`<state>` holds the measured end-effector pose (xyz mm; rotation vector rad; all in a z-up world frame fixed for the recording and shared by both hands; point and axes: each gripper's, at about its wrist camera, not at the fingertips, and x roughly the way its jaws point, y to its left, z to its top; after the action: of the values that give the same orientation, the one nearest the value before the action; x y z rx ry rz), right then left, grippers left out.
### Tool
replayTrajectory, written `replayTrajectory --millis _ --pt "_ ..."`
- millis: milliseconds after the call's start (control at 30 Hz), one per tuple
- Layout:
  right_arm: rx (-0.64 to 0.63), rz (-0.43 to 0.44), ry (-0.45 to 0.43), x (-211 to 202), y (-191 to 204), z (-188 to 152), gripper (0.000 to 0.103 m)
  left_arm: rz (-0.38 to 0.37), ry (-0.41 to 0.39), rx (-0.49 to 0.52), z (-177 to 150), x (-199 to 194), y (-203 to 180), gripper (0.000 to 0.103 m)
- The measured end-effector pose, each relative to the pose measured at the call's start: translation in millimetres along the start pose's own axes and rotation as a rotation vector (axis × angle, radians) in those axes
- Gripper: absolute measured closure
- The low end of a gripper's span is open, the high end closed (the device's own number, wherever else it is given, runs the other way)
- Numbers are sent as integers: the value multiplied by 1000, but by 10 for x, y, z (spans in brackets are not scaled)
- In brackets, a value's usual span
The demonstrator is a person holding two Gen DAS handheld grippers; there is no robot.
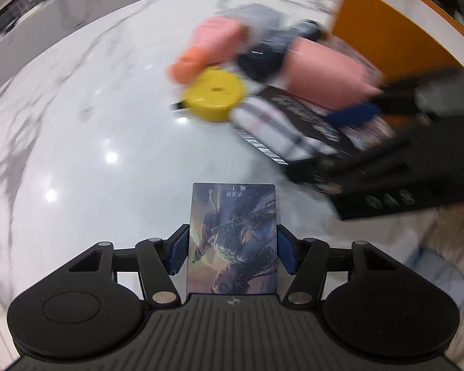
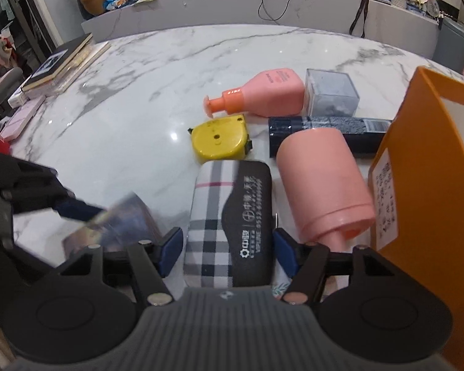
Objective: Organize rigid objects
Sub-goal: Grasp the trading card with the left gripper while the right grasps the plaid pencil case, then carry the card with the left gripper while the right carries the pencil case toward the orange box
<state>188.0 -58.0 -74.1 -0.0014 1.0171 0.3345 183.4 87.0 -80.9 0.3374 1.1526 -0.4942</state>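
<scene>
Left gripper [image 1: 232, 252]: jaws part-way in, an illustrated card [image 1: 233, 241] upright between the blue pads [image 1: 178, 255]; the pads sit at the card's edges and appear to press it — held, by the look of it.
Right gripper [image 2: 228, 252]: jaws at middle width around a plaid-and-black case [image 2: 229, 222]; a sliver of gap shows beside each pad, so I judge it straddled, not yet clamped.
Marble table [image 2: 133, 99]: bears everything.
Centre cluster, right wrist view: yellow tape measure [image 2: 219, 137] just above the case; pink pump bottle [image 2: 263, 92] lying flat, upper centre; clear cube box [image 2: 331, 92] beside it; dark speckled box [image 2: 328, 125] below; second pink bottle [image 2: 321, 182] right of the case.
Orange box [image 2: 430, 173]: right edge of frame, open side facing in.
Step in hand: card carried low at lower left; case being taken up.
Next move calls for: closing squarely on the case — then lifting clear of the tape measure and pink bottle crowding it.
</scene>
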Motion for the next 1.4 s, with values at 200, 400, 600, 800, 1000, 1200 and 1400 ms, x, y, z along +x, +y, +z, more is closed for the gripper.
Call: replayTrajectory --millis 200,400,600,800,1000,1200,1400 --pt "-98 -38 -43 33 128 -84 36 72 -14 -193 -31 -24 286 35" --pt "-155 -21 -54 -37 207 -209 40 88 -27 -177 -46 -44 252 31" --pt "-155 -12 -69 -13 224 -205 35 82 -31 -172 -33 0 253 20" --pt "-152 -31 -74 2 236 -202 33 77 -37 -174 -20 22 265 16" --pt "-167 -56 -69 -2 244 -235 31 67 -37 -167 -15 1 242 27" --pt "-198 -57 -79 -25 306 -259 39 60 -42 -157 -1 -8 220 32" --pt "-205 -53 -79 -34 316 -268 39 56 -51 -146 6 -20 200 36"
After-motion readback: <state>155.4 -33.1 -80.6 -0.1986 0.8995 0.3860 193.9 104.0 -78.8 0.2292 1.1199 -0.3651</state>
